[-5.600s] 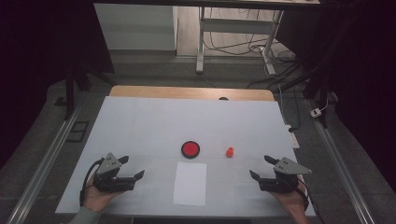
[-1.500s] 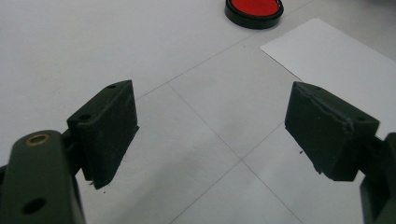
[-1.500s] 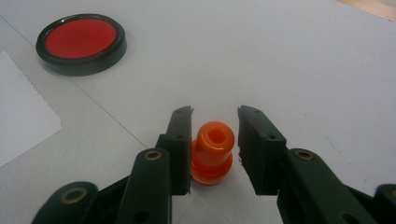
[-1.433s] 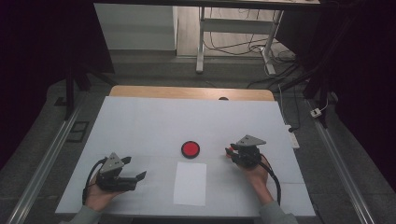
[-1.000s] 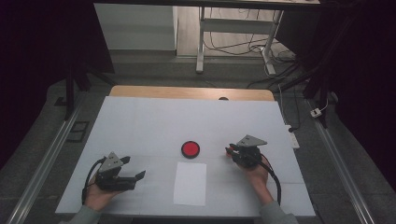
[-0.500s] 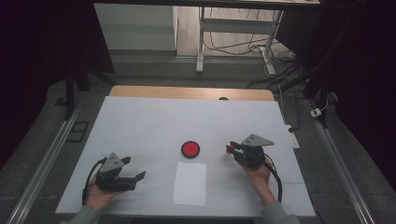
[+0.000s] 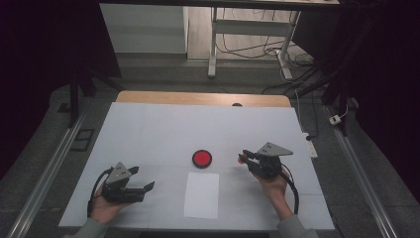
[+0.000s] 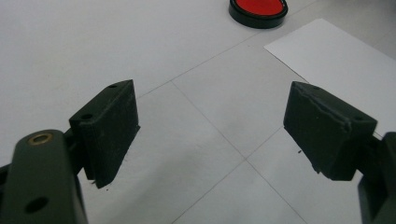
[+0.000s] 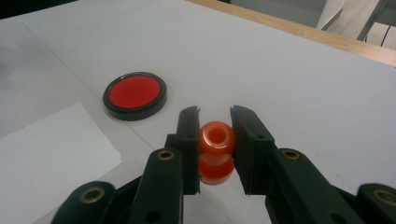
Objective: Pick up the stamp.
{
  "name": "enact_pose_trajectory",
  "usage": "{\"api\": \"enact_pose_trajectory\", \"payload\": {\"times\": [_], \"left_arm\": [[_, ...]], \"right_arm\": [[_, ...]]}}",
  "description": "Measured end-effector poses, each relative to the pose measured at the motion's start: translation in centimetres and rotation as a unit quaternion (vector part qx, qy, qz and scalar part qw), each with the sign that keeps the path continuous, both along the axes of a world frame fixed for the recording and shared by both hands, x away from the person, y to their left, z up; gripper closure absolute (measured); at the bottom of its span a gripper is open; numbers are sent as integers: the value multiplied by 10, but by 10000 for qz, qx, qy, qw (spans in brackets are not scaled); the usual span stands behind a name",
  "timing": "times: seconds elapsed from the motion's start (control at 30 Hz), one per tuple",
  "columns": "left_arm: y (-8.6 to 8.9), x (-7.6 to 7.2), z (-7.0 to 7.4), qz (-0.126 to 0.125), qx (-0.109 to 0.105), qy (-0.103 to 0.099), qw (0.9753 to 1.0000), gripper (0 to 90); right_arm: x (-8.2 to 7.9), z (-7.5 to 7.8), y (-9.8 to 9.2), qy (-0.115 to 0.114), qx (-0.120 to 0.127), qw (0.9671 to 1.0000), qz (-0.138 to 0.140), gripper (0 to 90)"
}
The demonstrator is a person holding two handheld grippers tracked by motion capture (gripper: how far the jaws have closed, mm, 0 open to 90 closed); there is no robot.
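One orange piece (image 9: 215, 151), one red disc (image 7: 202, 158) with a black rim, and one white sheet (image 7: 201, 195) are on a pale surface (image 7: 148, 134), with two claws over it. The disc is shallow, dish-like, with nothing in it. The piece is glossy orange, two rounded lobes stacked, a hole in its top. It sits right of centre in the high view, clenched between the right claw's (image 9: 215, 130) jaws. The left claw (image 8: 210, 116), lower left, is spread wide, grasping nothing.
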State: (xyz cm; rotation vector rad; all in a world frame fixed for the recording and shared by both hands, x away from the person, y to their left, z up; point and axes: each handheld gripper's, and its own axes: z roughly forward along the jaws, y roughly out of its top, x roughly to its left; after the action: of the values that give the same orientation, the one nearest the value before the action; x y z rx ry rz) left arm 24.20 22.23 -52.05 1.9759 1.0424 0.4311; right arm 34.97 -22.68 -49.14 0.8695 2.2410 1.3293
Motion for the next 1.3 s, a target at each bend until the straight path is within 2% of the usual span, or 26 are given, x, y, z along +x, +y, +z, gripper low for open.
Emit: {"api": "enact_pose_trajectory", "payload": {"times": [0.4, 1.3], "left_arm": [[0, 0, -1, -19, 33, 6, 10000, 181], [-1, 1, -2, -29, 20, 38, 10000, 185]], "right_arm": [[-5, 8, 6, -35, 158, 9997, 154, 721], [-14, 16, 22, -18, 232, 9983, 525, 721]]}}
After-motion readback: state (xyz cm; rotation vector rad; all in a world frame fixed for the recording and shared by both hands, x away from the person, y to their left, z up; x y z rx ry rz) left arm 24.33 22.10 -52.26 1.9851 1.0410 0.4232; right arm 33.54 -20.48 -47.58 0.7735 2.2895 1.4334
